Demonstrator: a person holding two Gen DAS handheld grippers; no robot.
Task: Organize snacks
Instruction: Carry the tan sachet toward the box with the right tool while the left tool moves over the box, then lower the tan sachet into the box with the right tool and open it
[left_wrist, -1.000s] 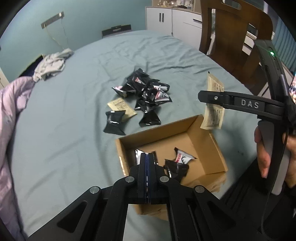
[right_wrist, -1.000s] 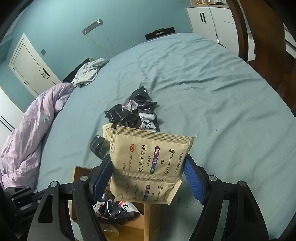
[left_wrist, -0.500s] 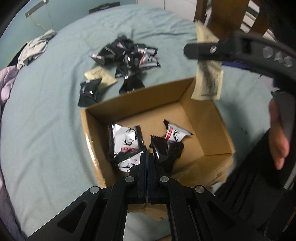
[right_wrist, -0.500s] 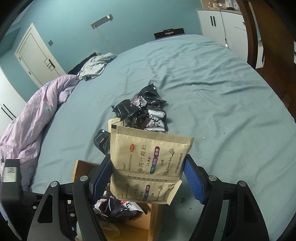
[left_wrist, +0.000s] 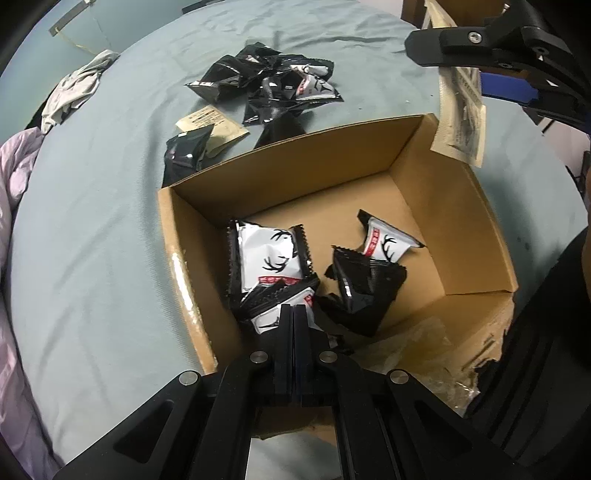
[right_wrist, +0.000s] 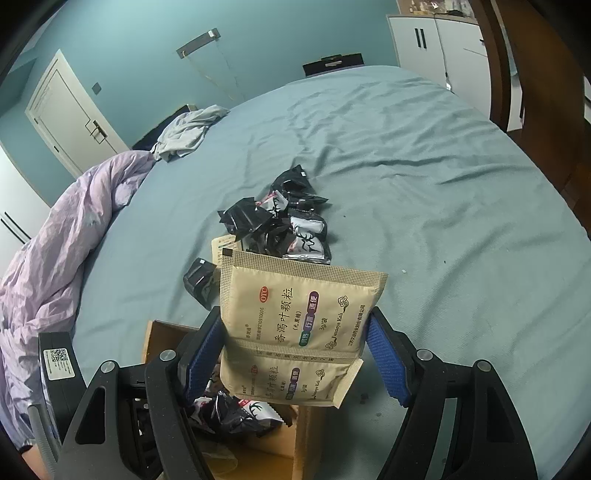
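An open cardboard box (left_wrist: 314, 166) sits on the blue-grey bed sheet with several black and white snack packets (left_wrist: 269, 258) inside. My left gripper (left_wrist: 293, 310) is shut and points down into the box. Its tips lie just over one packet, and I cannot tell whether they pinch it. My right gripper (right_wrist: 295, 354) is shut on a joined pair of tan sachets (right_wrist: 295, 306), with the blue pads pressing on both side edges. These tan sachets (left_wrist: 461, 110) hang above the box's far right corner. A pile of black packets (left_wrist: 273, 85) lies beyond the box.
Near the pile lie a loose tan sachet (left_wrist: 210, 123) and a single black packet (left_wrist: 186, 151). A lilac duvet (right_wrist: 55, 240) is bunched along the left, and a grey garment (right_wrist: 188, 129) lies at the far edge. A wooden chair (right_wrist: 535, 74) stands on the right.
My left gripper has sunk toward the box and tipped further down, so the box now fills its view. The right gripper has kept still with the tan sachets.
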